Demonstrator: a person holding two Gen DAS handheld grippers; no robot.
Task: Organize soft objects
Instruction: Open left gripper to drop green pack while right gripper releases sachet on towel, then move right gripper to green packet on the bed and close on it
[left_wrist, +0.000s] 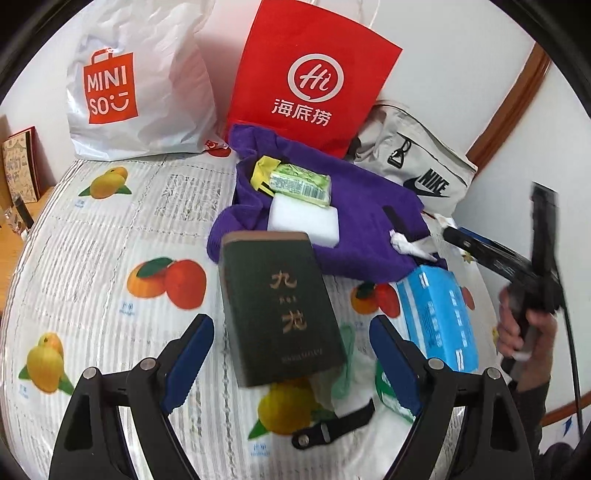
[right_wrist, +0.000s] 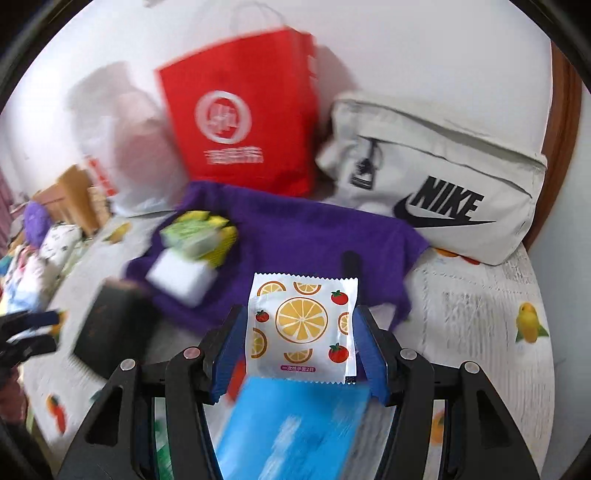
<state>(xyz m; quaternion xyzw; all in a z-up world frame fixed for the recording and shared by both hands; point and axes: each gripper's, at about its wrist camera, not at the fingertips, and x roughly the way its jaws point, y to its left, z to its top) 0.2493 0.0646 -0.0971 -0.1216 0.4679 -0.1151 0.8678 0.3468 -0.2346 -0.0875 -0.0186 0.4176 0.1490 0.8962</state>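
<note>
My right gripper (right_wrist: 301, 347) is clamped on a fruit-printed sachet (right_wrist: 301, 325), held above the table's far edge near the purple cloth (right_wrist: 314, 236). My left gripper (left_wrist: 291, 354) stands open over the dark box (left_wrist: 280, 306). Step in hand: carrying the sachet. Next, I judge, a destination is needed, possibly the Nike bag (right_wrist: 436, 177).

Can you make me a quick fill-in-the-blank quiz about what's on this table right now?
1. The right gripper is shut on a ____ printed with orange slices.
2. The white sponge lies on the ____ cloth.
3. The grey bag carries the word ____.
4. The left gripper has its fingers ____.

Missing words: packet; purple; NIKE; open
</note>
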